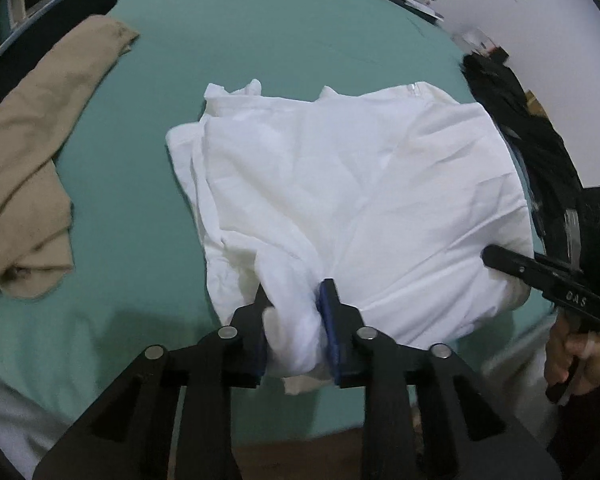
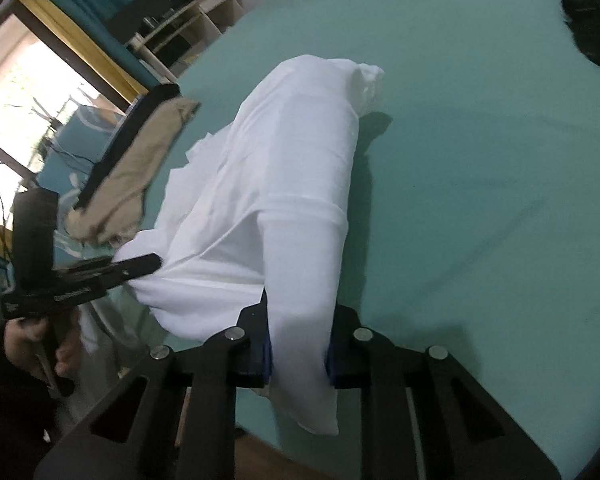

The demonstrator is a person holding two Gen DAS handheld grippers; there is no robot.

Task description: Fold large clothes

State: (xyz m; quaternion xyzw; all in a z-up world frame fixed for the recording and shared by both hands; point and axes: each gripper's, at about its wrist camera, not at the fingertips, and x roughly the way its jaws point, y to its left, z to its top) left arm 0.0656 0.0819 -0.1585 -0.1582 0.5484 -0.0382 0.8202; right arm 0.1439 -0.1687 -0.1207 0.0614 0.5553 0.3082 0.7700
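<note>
Cloth soft, light, limp (sags between grips): white garment [image 1: 340,184] pinched at near edge by left gripper [image 1: 296,320], right gripper [image 2: 300,344]; best gripped at corners.

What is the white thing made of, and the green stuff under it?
The white garment looks like thin woven cloth, maybe cotton: matte, soft creases, bunching where it is pinched. The green sheet looks like smooth, matte fabric pulled flat, with faint wrinkles. The exact fibre cannot be told.
</note>
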